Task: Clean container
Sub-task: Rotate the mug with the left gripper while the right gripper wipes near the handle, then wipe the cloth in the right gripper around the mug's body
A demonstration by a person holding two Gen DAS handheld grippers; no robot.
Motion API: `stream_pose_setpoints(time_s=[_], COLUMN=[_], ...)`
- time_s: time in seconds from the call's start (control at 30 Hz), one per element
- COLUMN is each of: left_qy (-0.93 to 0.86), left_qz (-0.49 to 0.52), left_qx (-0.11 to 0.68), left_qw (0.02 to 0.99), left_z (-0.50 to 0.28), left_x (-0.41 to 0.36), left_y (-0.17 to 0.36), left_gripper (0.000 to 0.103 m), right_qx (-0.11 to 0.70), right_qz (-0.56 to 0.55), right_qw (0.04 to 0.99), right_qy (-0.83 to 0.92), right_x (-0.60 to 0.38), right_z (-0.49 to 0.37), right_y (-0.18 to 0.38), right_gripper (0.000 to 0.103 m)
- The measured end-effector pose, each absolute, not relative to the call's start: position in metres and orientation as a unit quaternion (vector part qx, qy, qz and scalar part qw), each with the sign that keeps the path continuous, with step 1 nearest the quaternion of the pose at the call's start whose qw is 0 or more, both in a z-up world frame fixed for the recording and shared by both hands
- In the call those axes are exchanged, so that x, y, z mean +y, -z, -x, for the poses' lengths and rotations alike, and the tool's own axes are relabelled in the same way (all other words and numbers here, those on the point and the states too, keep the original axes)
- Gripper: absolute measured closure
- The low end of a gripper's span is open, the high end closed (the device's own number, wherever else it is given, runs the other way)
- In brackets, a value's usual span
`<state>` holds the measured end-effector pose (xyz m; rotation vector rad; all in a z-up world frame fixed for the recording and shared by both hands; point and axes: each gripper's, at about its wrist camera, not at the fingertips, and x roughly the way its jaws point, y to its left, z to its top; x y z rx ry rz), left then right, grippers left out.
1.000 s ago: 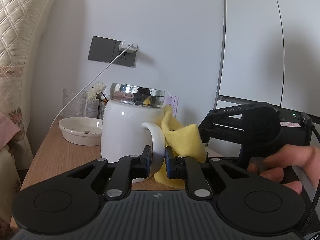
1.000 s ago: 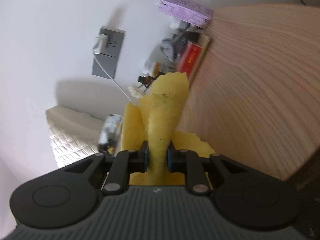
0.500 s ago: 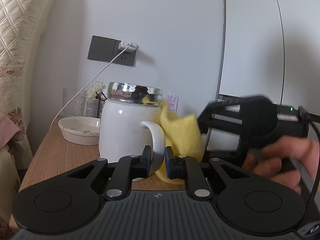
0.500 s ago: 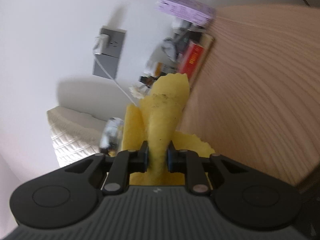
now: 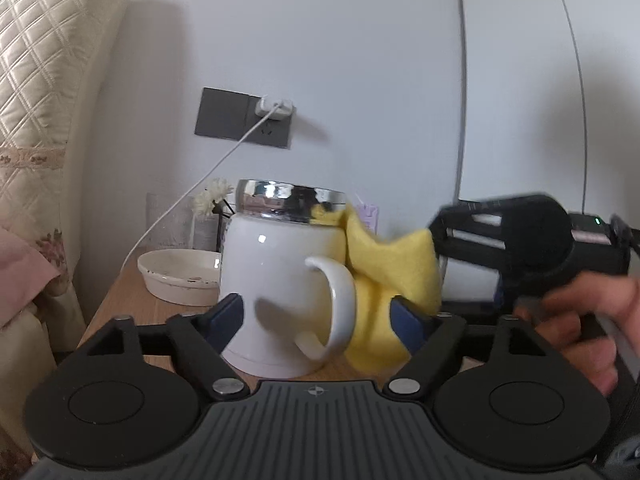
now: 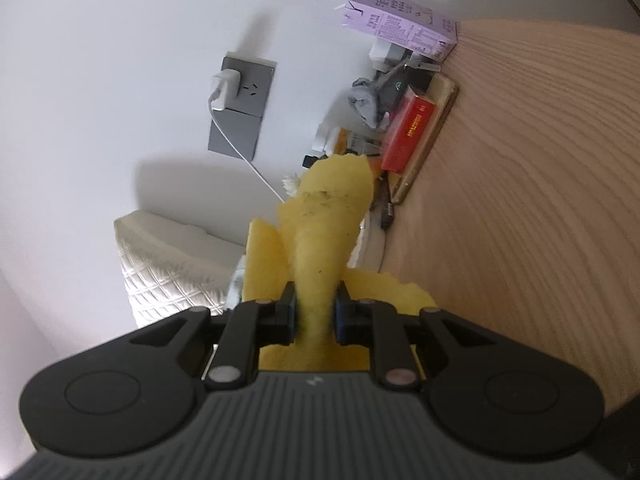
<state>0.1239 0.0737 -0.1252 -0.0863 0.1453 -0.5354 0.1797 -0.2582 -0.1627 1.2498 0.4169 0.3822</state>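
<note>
A white mug [image 5: 276,280] with a shiny metal lid [image 5: 288,200] stands on the wooden bedside table [image 5: 124,300]. My left gripper [image 5: 320,316] is open, its fingers apart on either side of the mug's handle [image 5: 334,312]. My right gripper [image 6: 314,314] is shut on a yellow cloth [image 6: 320,240]. In the left wrist view the cloth [image 5: 384,276] presses against the mug's right side, just below the lid, with the right gripper [image 5: 520,256] behind it.
A white dish [image 5: 180,276] sits left of the mug, with a glass and dried flowers [image 5: 212,196] behind. A charger cable [image 5: 224,160] hangs from the wall socket. A quilted headboard [image 5: 44,100] stands at left. A purple carton [image 6: 400,24] and a tray with a red box [image 6: 412,132] are further along the table.
My left gripper has opened and let go of the mug's handle. The right gripper still holds the cloth against the mug and has shifted slightly.
</note>
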Motion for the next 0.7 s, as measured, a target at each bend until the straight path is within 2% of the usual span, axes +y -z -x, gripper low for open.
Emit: stream_pose_setpoints(time_s=[0.33,0.47,0.7], left_qy=[0.225,0.226,0.211], left_qz=[0.037,0.030,0.016], left_qx=[0.077,0.078,0.077], left_qw=[0.971,0.970,0.974], left_z=[-0.143,-0.151,-0.162], left_x=[0.066,0.064,0.058], left_y=[0.127,0.125,0.124], left_gripper=[0.019,0.013,0.011], right_qx=[0.194,0.210,0.209], right_qz=[-0.555,-0.561,-0.559], right_qw=[0.783,0.774,0.773], right_qy=[-0.204,-0.205,-0.217], right_x=[-0.263,-0.264,-0.264], right_z=[-0.193,-0.199,-0.206], right_y=[0.156,0.160,0.162], right_gripper=[0.083,0.083,0.083])
